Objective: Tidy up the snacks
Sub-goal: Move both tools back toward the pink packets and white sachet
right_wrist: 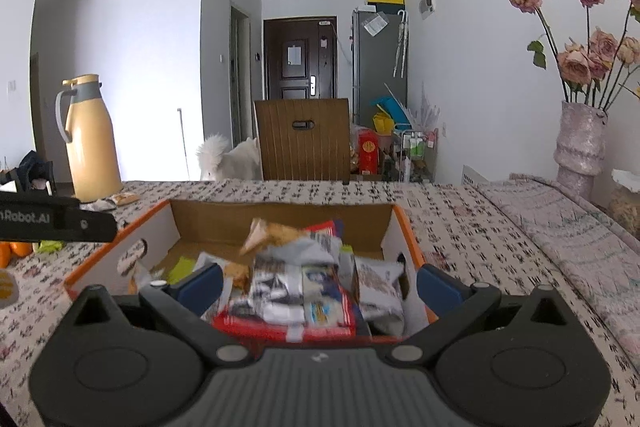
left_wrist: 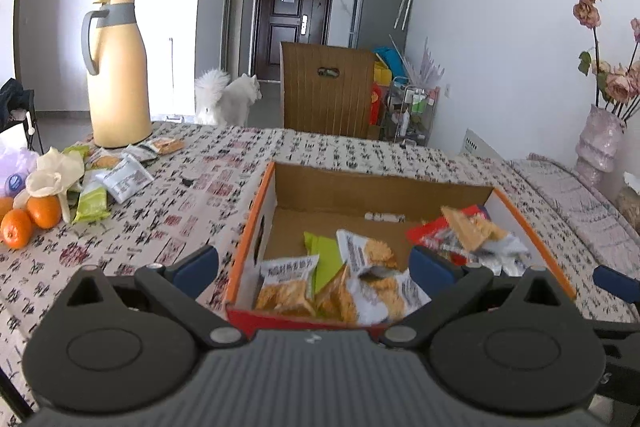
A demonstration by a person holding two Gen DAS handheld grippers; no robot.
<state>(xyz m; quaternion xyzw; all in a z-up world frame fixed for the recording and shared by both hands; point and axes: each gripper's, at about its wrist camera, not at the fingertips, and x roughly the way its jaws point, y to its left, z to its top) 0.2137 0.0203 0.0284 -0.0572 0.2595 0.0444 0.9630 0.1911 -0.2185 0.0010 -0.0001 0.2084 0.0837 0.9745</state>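
White walls, dark door, wooden chair.

In the right wrist view a snack packet above the cardboard box is smeared by motion blur, its print unreadable; the left wrist view shows the same packet blurred too. The right hand-held gripper hides the box's near wall. A white dog stands half hidden behind the desk and a wooden chair. The oranges are cut by the frame's left edge.
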